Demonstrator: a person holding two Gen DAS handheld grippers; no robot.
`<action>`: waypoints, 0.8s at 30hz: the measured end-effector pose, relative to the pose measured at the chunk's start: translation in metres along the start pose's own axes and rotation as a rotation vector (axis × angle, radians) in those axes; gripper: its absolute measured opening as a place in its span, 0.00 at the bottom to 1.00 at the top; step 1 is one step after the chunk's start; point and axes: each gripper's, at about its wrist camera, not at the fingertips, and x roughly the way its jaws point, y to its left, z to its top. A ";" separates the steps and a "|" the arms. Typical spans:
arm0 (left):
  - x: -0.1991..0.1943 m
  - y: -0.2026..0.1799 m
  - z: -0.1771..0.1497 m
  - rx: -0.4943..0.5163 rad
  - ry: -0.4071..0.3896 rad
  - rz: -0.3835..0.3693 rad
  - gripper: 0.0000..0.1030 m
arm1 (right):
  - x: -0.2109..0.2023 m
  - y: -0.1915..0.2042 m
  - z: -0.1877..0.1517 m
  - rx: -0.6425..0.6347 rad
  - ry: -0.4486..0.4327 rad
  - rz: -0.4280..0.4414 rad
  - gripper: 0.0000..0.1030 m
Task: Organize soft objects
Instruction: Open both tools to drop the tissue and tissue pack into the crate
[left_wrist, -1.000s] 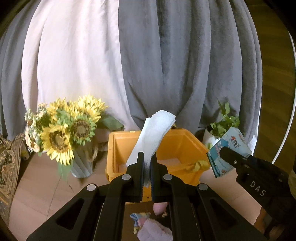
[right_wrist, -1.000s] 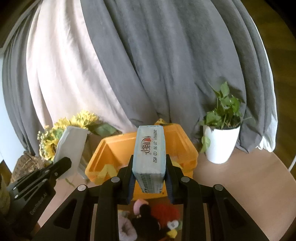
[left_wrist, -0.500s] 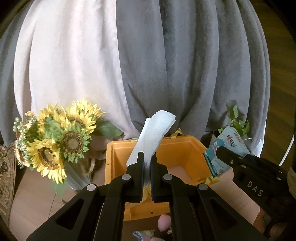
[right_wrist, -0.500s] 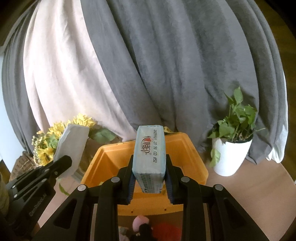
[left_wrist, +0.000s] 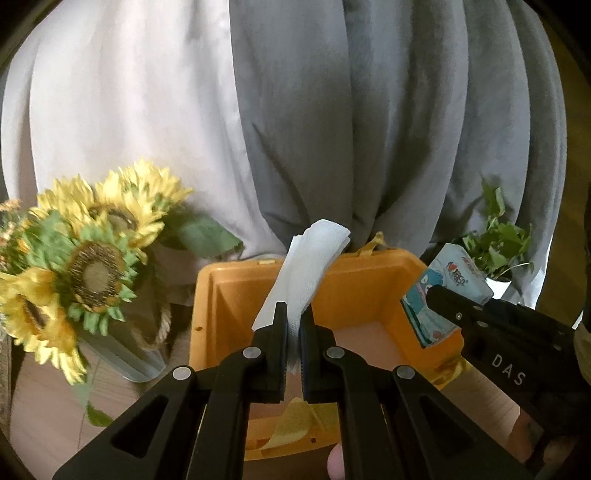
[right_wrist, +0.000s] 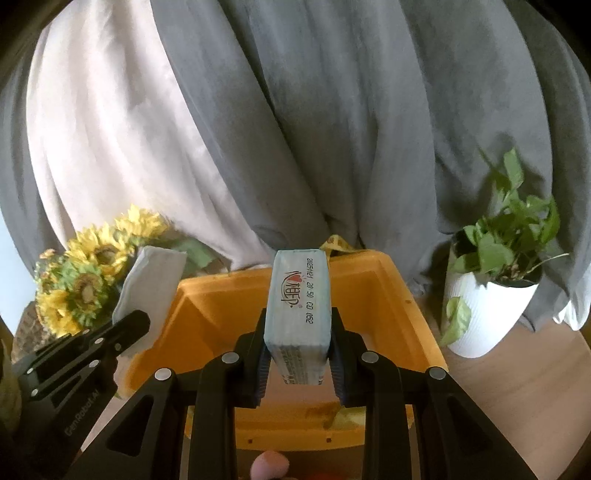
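My left gripper (left_wrist: 293, 321) is shut on a folded white cloth (left_wrist: 310, 266) that stands up above the fingers, over the orange bin (left_wrist: 229, 295). My right gripper (right_wrist: 297, 325) is shut on a pale blue tissue pack (right_wrist: 298, 295) held over the same orange bin (right_wrist: 410, 306). The right gripper also shows at the right of the left wrist view (left_wrist: 443, 299) with the tissue pack (left_wrist: 443, 284) over the bin's right rim. The left gripper with the cloth (right_wrist: 151, 284) shows at the left of the right wrist view.
A sunflower bouquet in a vase (left_wrist: 88, 266) stands left of the bin. A potted green plant in a white pot (right_wrist: 487, 295) stands to its right. Grey and white curtains hang behind. A pink plush tip (right_wrist: 269, 465) shows below the bin's front wall.
Both grippers have moved forward toward the bin, which now looks larger and fills the middle of both views. The plush toys below have mostly slipped out of view. Both holds are unchanged.
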 end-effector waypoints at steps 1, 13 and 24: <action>0.004 0.001 -0.001 -0.004 0.008 -0.004 0.08 | 0.005 -0.001 0.000 0.000 0.010 0.001 0.28; 0.027 0.003 -0.005 -0.026 0.046 0.015 0.37 | 0.044 -0.015 -0.001 0.019 0.071 -0.026 0.56; -0.008 0.001 -0.013 -0.034 0.027 0.036 0.54 | 0.020 -0.013 -0.003 0.029 0.060 -0.030 0.56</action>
